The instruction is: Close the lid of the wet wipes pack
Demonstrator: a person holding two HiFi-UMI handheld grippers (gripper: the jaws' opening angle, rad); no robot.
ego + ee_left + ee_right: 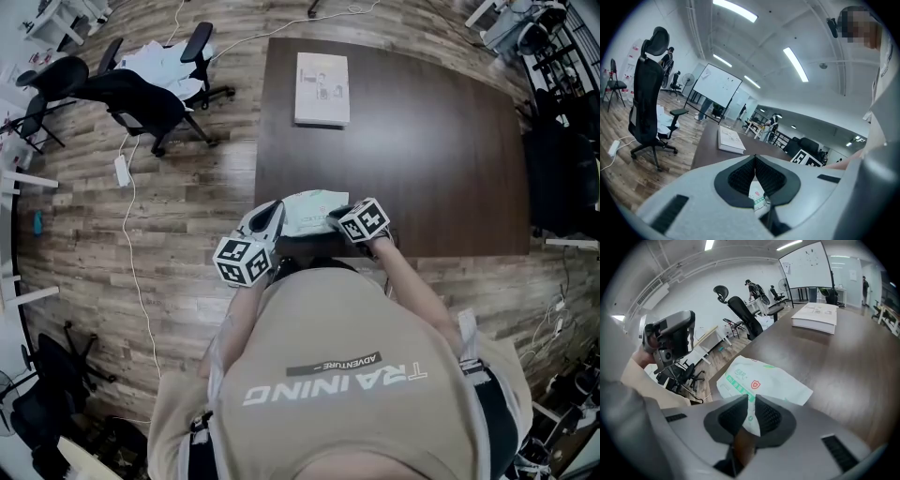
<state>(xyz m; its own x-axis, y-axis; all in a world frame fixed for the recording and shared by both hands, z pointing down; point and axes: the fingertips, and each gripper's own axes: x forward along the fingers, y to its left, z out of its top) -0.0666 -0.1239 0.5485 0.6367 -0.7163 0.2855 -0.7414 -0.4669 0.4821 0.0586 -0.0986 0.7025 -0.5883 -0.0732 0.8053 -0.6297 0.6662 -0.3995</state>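
Head view puts your wet wipes pack (309, 208) at the near edge of the bench (422, 141), with open top beyond it up to a white box (322, 88). Your left claw (272, 217) and right claw (336, 221) are each nearly closed, pinching the pack's ends.

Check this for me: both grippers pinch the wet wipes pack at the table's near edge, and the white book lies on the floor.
Wrong on the book. The head view shows the white book on the table, toward its far edge, not the floor. The left gripper and right gripper do pinch the wet wipes pack.
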